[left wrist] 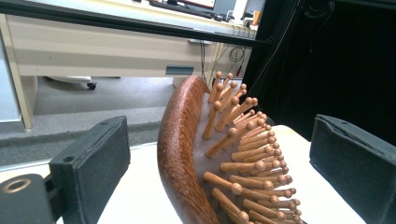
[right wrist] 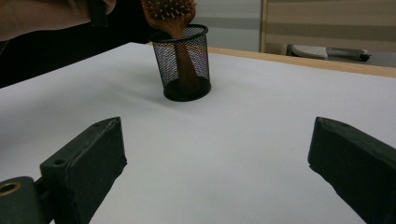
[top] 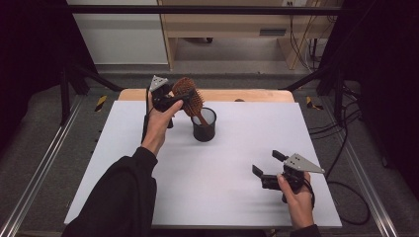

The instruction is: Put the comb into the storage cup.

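Brush (top: 190,96): already stood handle-down in the cup (top: 204,125), head seen between the spread jaws of the left claw (top: 184,101) and untouched by them; only withdrawal judged left; right claw (top: 267,164) spread, unused.

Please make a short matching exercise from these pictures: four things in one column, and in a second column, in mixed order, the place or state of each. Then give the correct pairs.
Things:
1. hairbrush
2. mesh cup
3. left gripper
4. right gripper

Places or states:
A. black, upright on the white table top, far from the person
B. open and empty, low over the near right part of the table top
C. wooden, handle down inside the cup, head above the rim
D. open, jaws on either side of the brush head, not pressing on it

Pairs: 1-C, 2-A, 3-D, 4-B
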A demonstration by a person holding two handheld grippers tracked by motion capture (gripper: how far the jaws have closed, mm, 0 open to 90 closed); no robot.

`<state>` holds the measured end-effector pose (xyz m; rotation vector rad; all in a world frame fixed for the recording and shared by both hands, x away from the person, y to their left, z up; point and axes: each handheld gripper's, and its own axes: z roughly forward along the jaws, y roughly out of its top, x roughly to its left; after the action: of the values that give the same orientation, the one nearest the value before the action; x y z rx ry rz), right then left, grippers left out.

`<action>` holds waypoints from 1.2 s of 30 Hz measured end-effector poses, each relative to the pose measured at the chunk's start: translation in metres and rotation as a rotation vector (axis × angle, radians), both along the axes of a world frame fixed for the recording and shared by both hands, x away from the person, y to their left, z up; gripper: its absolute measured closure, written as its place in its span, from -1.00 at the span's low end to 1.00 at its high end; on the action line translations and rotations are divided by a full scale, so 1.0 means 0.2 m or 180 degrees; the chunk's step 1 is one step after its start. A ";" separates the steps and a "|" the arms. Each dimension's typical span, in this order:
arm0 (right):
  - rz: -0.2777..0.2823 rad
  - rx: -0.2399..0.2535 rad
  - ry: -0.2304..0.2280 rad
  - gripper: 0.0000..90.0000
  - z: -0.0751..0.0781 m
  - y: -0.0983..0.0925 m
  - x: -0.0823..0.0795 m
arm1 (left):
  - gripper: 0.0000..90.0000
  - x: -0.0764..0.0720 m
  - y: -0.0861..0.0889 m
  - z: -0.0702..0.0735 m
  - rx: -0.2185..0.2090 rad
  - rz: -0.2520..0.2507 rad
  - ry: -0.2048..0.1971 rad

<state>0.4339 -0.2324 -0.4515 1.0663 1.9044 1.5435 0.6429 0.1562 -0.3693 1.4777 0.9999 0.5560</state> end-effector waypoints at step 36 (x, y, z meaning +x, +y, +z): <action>-0.0005 0.0020 0.0001 -0.91 0.00 -0.01 0.00 | -0.96 -0.06 0.02 0.05 0.0034 0.0074 -0.0117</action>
<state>0.4339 -0.2335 -0.4512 1.0704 1.8996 1.5497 0.6319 0.1605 -0.3586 1.4620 0.9878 0.6038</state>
